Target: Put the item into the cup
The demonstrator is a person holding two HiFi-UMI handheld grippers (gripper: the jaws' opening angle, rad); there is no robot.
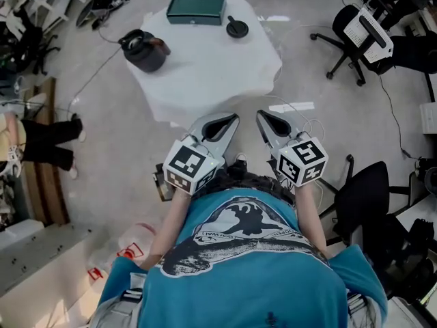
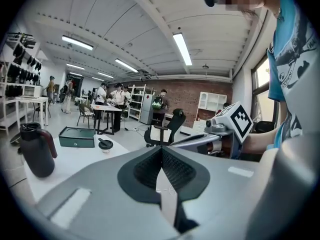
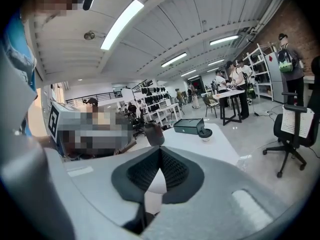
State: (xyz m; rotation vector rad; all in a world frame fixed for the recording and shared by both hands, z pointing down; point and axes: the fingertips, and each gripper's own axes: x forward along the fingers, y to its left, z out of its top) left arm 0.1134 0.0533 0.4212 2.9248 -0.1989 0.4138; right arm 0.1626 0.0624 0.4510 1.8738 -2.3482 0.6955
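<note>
A dark cup with a handle [image 1: 143, 48] stands at the left of the white table [image 1: 218, 74]. A small round black item [image 1: 237, 27] lies at the far side, beside a green box [image 1: 196, 8]. Both grippers hang close to the person's waist, short of the table's near edge. My left gripper [image 1: 235, 117] is shut with nothing in it; its tips meet in the left gripper view [image 2: 161, 148]. My right gripper [image 1: 260, 113] is shut and empty too [image 3: 160, 148]. The cup [image 2: 36, 149] [image 3: 154, 133] and the black item [image 2: 105, 144] [image 3: 204, 133] appear far ahead.
An office chair [image 1: 358, 29] stands at the far right and a black chair [image 1: 369, 197] close on the right. A person's legs [image 1: 48, 142] show at the left. Cables run over the floor. People and shelving fill the room's background.
</note>
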